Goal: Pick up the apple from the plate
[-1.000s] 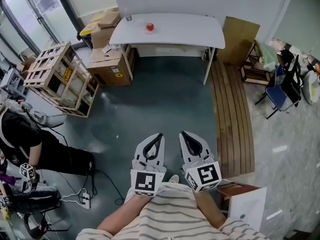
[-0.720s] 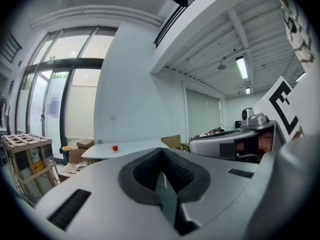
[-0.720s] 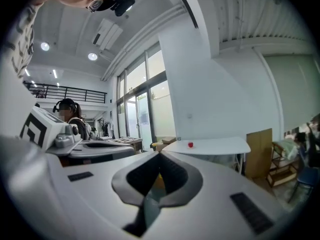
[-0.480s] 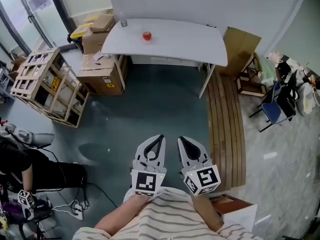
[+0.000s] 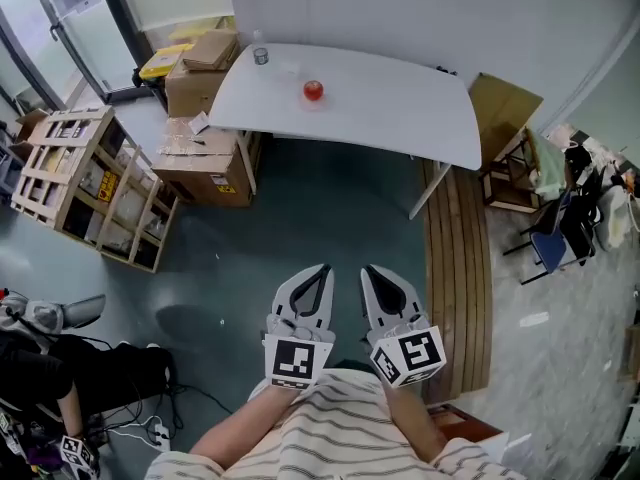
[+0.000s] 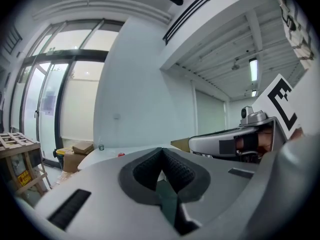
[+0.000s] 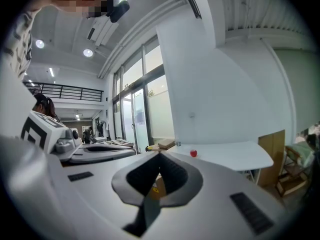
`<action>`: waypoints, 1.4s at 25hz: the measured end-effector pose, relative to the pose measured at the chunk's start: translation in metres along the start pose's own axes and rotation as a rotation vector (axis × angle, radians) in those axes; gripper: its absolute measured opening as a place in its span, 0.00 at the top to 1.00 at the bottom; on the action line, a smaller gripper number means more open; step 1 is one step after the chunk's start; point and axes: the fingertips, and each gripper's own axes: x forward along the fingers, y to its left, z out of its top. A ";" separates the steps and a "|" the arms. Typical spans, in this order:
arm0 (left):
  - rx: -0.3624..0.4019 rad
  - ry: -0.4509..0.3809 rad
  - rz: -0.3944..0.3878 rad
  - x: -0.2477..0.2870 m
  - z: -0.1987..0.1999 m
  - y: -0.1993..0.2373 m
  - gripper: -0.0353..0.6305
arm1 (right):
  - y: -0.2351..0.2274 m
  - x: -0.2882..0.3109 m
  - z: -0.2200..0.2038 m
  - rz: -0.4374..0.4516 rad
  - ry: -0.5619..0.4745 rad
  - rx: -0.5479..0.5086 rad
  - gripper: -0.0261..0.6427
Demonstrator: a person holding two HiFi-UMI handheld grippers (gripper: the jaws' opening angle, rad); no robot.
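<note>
A small red apple [image 5: 313,90] sits on a white table [image 5: 400,98] across the room; I cannot make out a plate under it. It shows as a red dot in the left gripper view [image 6: 120,154] and the right gripper view [image 7: 193,153]. My left gripper [image 5: 322,269] and right gripper [image 5: 366,268] are held side by side over the dark floor, far short of the table. Both point toward it. Each is shut with nothing between its jaws, which meet at the tip [image 6: 161,149] [image 7: 160,154].
A small jar [image 5: 261,56] stands on the table's left end. Cardboard boxes [image 5: 200,158] and a wooden crate [image 5: 85,183] are left of the table. Wooden planks [image 5: 455,268] run along the floor on the right, with chairs [image 5: 560,233] beyond. A person [image 5: 60,373] sits at lower left.
The table and apple have come nearer and look larger in the head view. Both grippers stay shut and side by side.
</note>
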 end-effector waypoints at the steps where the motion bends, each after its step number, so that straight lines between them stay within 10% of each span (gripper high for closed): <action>1: -0.007 -0.001 0.002 0.006 -0.001 0.009 0.94 | -0.001 0.010 0.000 0.000 0.004 -0.002 0.94; 35: -0.015 -0.005 0.169 0.340 0.031 0.222 0.94 | -0.200 0.353 0.082 0.173 -0.067 -0.026 0.94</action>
